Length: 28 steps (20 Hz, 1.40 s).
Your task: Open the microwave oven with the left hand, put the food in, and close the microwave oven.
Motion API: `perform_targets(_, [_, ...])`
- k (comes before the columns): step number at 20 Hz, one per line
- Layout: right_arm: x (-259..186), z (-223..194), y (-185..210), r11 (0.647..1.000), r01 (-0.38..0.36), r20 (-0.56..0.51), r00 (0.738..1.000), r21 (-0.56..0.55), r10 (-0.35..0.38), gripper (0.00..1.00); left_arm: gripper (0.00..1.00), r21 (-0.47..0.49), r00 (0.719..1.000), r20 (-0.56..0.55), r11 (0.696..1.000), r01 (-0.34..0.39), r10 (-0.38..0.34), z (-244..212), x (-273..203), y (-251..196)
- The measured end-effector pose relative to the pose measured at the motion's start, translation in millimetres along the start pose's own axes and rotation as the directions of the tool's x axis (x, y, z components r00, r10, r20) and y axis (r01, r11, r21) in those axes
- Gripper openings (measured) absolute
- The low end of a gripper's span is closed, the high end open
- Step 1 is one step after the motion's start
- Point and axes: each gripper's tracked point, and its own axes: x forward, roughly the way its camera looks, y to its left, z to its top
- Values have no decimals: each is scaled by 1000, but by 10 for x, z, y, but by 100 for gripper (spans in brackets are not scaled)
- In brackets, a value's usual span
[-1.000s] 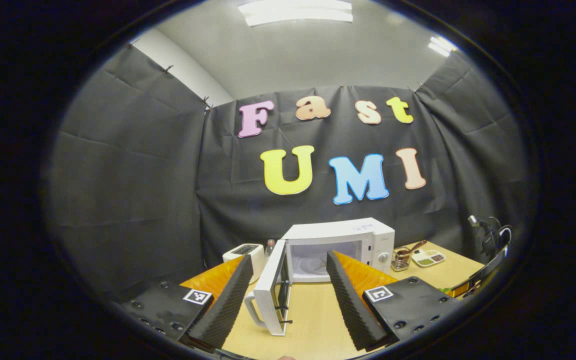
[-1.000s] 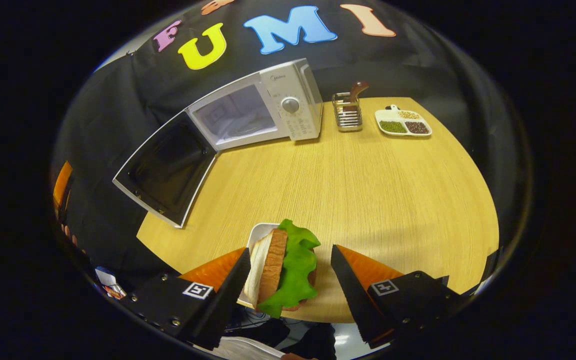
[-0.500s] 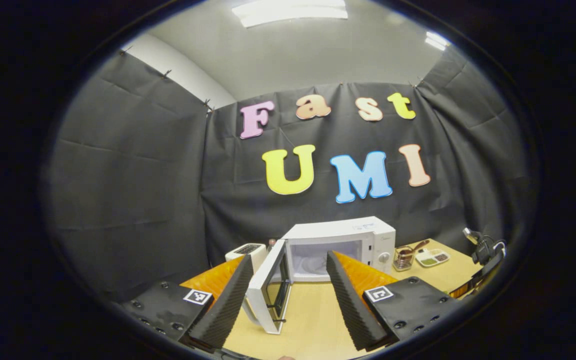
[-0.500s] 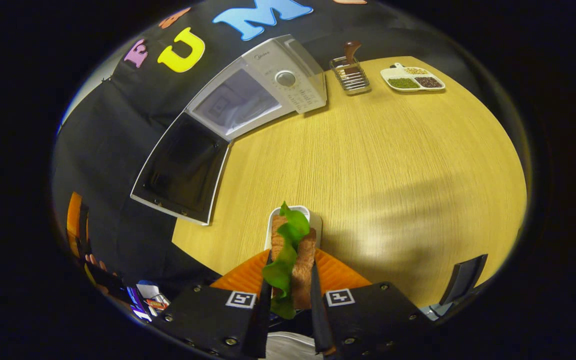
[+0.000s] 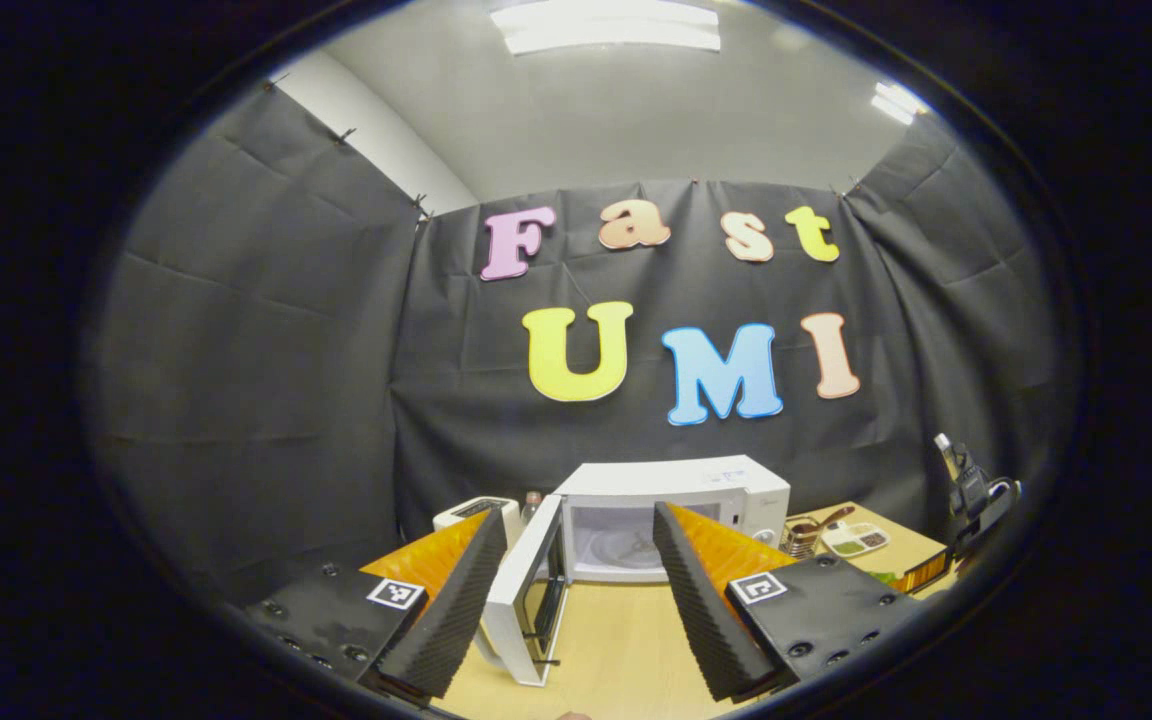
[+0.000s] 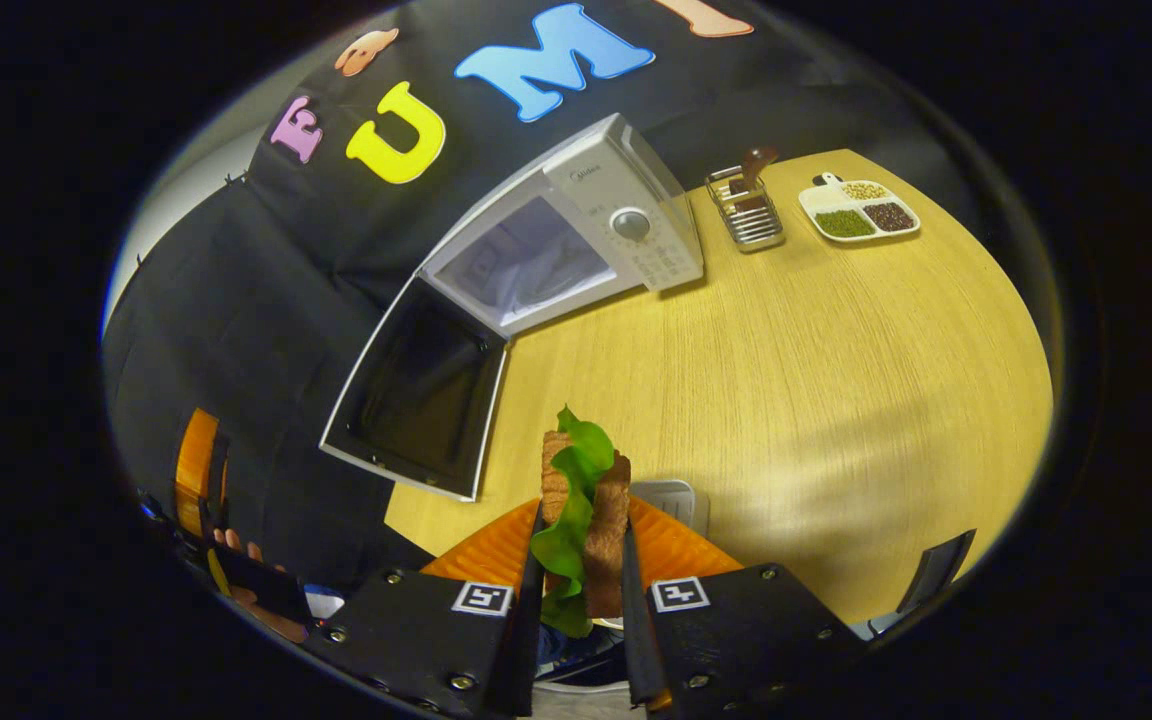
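right gripper view: right tongs [image 6: 581, 610] clamp a sandwich of brown bread slices with a green lettuce leaf [image 6: 581, 500], both fingers pressing its sides, its long axis running forward along the fingers. it hangs above the near edge of the light wood tabletop [image 6: 816, 370], with a small white rectangular tray [image 6: 674, 498] just behind and below it, looking bare. the white microwave oven [image 6: 576, 240] lies ahead and slightly left, well apart; its dark-glass door [image 6: 421, 390] is swung wide to the left and the cavity looks vacant. judged next: carry the sandwich forward into the cavity, keeping right of the door. right tongs are nearer the food. left gripper view: left tongs [image 5: 571, 590] are spread apart, holding nothing, facing the door edge. wire utensil rack [image 6: 748, 205] and white divided dish of grains [image 6: 861, 208] sit right of the oven.
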Motion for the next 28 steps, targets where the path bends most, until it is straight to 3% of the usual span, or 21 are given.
perform_targets(7, [466,504,461,999,2,155,988,34,-8,36,95,-7,999,16,999,32,-32,-4,475,514])
perform_targets(11, [815,686,689,999,11,215,976,32,-18,36,95,-16,1000,16,1000,20,-20,-55,698,889])
perform_targets(14, [1100,816,764,998,62,280,958,14,-64,36,95,-3,1000,10,1000,4,-4,-124,834,1193])
perform_targets(19, [1580,995,955,998,47,331,942,48,-60,36,95,6,1000,-15,1000,-19,19,-258,1013,1630])
perform_targets(24, [2085,1287,993,994,62,416,904,90,-94,36,95,28,997,-54,998,-48,50,-414,1144,2002])
perform_targets(28, [2450,1585,1088,993,32,514,854,111,-85,35,95,45,995,-71,996,-74,77,-445,1185,2248])
